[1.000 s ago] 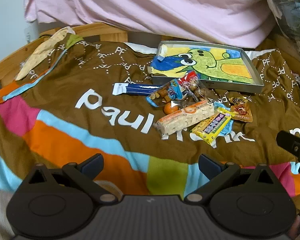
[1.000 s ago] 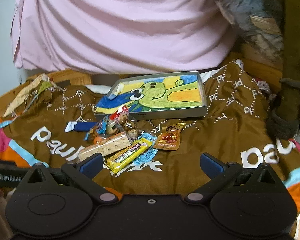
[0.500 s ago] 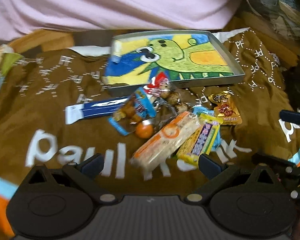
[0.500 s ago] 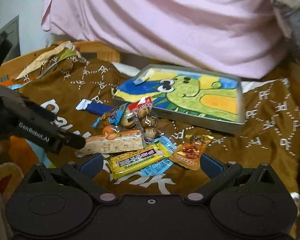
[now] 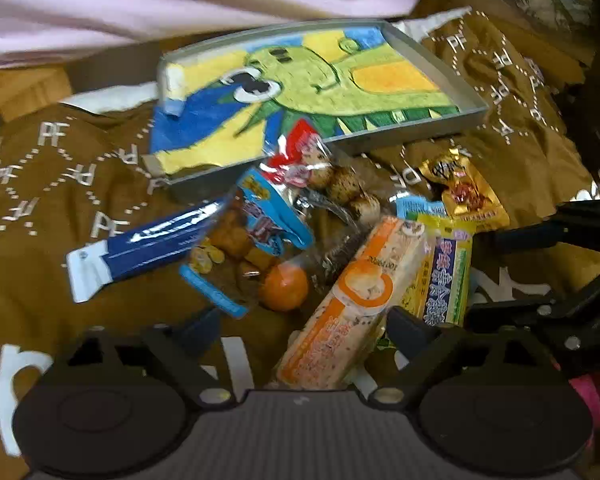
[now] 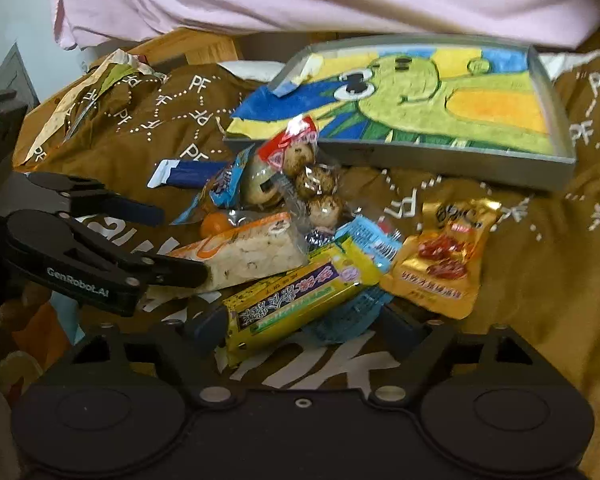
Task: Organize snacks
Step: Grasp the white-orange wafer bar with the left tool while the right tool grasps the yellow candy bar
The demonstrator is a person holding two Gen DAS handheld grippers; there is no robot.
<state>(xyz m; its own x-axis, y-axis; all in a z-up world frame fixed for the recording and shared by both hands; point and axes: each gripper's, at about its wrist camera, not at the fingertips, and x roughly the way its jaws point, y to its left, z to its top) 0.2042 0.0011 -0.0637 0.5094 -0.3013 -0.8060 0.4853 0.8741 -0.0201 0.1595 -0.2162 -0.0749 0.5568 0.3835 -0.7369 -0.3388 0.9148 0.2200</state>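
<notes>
Both tongs are being held open, gripping nothing. From the left wrist, the left gripper (image 5: 302, 326) is being brought over the rice bar (image 5: 350, 304), while the snacks (image 5: 284, 232) are lying piled on the blanket (image 5: 60, 168) before the empty tray (image 5: 466, 108); sorting is judged not yet begun. From the right wrist, the right gripper (image 6: 302, 326) is being set around the yellow bar (image 6: 296, 300); a gold pouch (image 6: 440, 260) is being shown whole.
</notes>
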